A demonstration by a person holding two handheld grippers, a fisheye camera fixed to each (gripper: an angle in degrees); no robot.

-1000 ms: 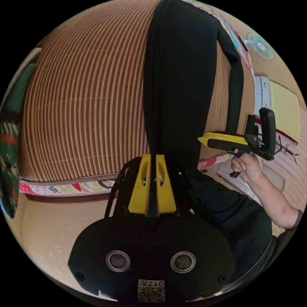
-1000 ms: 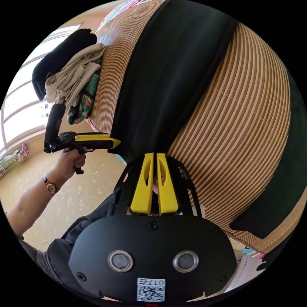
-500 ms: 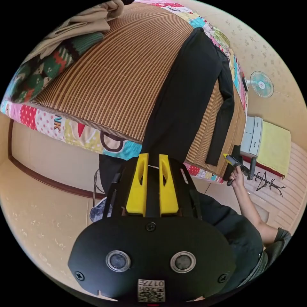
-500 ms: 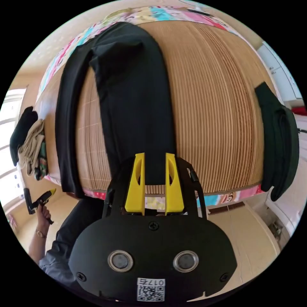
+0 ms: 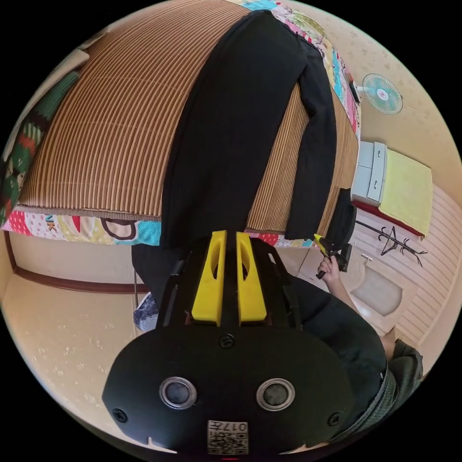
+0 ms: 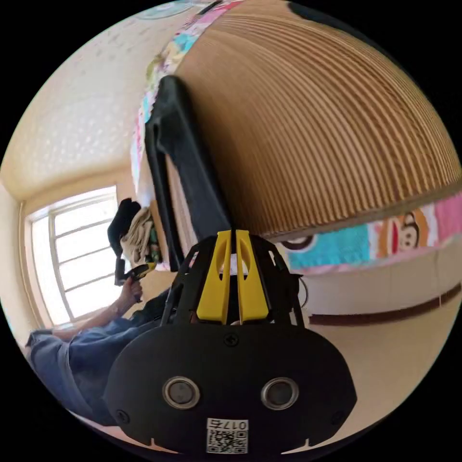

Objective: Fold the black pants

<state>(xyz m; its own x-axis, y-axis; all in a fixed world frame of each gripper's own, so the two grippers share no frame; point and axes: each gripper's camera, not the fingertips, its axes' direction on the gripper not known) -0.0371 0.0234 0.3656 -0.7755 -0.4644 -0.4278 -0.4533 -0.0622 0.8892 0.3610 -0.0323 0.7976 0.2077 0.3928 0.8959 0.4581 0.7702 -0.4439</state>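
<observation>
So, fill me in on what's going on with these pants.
A person stands at the edge of a bed with a gripper in each hand. The black pants lie spread lengthwise on the striped bamboo mat, legs apart, their near ends at the mat's edge. The left gripper has its jaws nearly together at the near end of one leg; a grip cannot be confirmed. The right gripper sits off the bed edge, jaws nearly closed. No fold is made yet.

Striped bamboo mat [image 5: 110, 125] on bed; bright window [image 6: 72, 260]; fan [image 5: 382, 94]; beige floor [image 5: 62, 327]
</observation>
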